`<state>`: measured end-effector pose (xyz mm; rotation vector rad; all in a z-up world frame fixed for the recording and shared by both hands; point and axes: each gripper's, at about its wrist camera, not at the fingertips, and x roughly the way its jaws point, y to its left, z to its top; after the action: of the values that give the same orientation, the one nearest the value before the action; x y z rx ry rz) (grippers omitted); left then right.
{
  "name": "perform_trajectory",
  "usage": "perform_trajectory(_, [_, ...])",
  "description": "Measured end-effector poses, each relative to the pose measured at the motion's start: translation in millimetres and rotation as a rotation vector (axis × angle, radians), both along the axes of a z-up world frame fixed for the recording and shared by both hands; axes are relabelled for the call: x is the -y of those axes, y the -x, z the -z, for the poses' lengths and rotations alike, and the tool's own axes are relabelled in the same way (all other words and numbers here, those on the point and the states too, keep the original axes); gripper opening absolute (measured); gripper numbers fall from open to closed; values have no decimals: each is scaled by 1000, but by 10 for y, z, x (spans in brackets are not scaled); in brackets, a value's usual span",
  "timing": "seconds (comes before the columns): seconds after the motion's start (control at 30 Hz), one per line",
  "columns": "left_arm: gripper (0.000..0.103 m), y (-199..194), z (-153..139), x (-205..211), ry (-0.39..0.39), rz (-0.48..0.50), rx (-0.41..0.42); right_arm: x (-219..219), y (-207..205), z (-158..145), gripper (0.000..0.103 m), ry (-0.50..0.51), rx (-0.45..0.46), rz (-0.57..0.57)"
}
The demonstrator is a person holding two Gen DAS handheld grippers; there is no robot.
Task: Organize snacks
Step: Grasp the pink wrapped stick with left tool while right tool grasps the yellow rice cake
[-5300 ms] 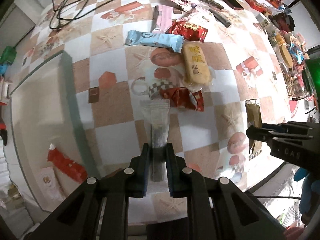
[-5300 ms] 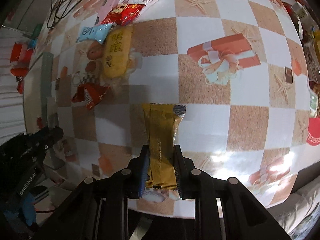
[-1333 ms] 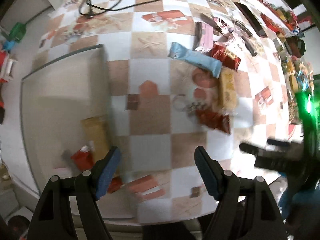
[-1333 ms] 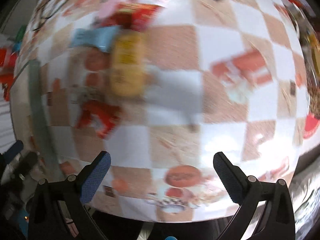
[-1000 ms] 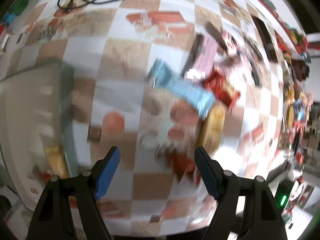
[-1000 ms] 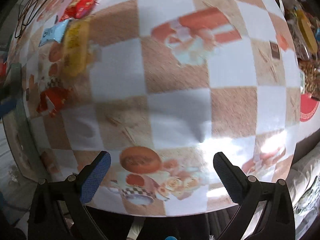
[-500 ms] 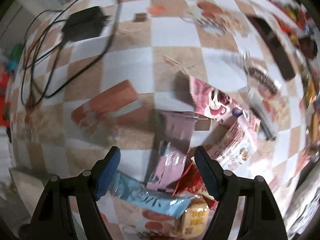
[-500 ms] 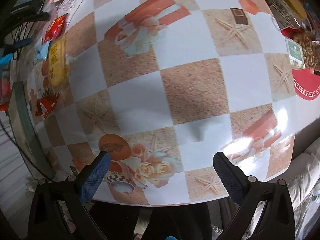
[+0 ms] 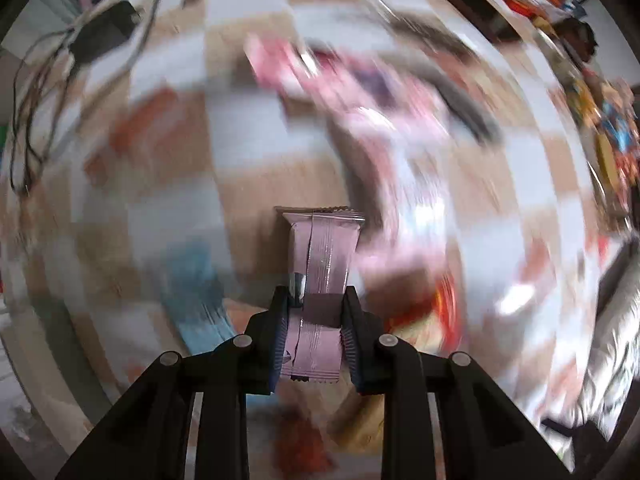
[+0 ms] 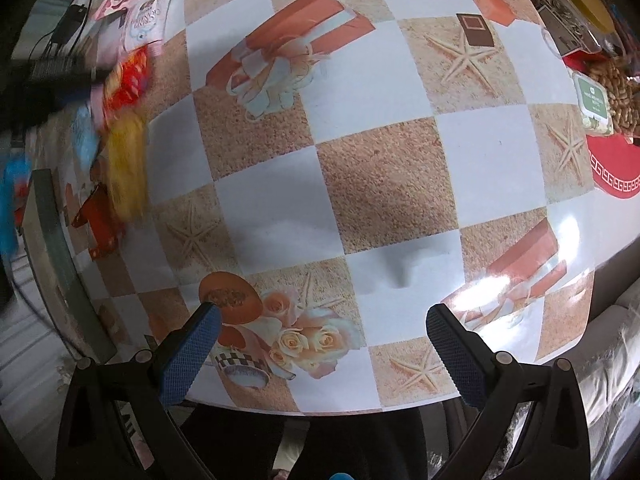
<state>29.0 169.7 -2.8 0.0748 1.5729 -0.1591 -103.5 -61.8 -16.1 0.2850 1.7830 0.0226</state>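
Note:
My left gripper [image 9: 315, 296] points straight down over the snack pile. Its jaws are closing, and both pads press the sides of a pale pink snack packet [image 9: 324, 252] that stands lengthwise between them. Around it the left wrist view is motion-blurred; a blue packet [image 9: 196, 292] and more pink packets [image 9: 360, 92] show as smears. My right gripper [image 10: 322, 314] hangs open over the checkered table [image 10: 384, 184] with nothing between its fingers. At the left of the right wrist view lie a yellow packet [image 10: 126, 164], a red packet [image 10: 100, 220] and another red packet [image 10: 130, 78].
A grey tray rim [image 10: 60, 248] runs along the table's left side. A charger with cables [image 9: 100, 36] lies at the far left. A bag of nuts [image 10: 616, 84] and a red plate [image 10: 616, 168] sit at the right edge. The table's near edge [image 10: 320, 410] is close below my right gripper.
My left gripper has swung from the tray side to the snack pile and closed from wide open onto the pink packet. My right gripper moved right over bare table, then held still.

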Motion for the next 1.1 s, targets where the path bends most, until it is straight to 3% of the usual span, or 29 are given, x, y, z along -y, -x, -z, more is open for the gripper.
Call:
perform_trajectory(0.17, [28,545,-16,33,29,67,-10,20,35,10,103,3,-3,1])
perform_trajectory(0.27, [28,655,-86,-95,76,36,-7,-39,68,20,103,8,-5,-10])
perform_trajectory(0.4, [28,683,-384,-361,117,-14,60,-114,41,-45,103,9,12,-25])
perform_trajectory(0.57, [28,839,-693,-751,124,-62,102,-223,34,-9,103,0,11,-27])
perform_trajectory(0.67, [28,718,-633,-992,105,-81,101,-309,28,10,103,-16,4,-19])
perform_trajectory(0.87, [28,906,-514,-1206,50,-144,53,-597,-90,104,103,-59,-11,42])
perform_trajectory(1.0, [28,1113,-416,-1263,26,-148,15,-788,-276,194,103,-32,-11,118])
perform_trajectory(1.1, [28,1255,-314,-1237,13,-135,-17,-981,-411,238,103,4,-3,95])
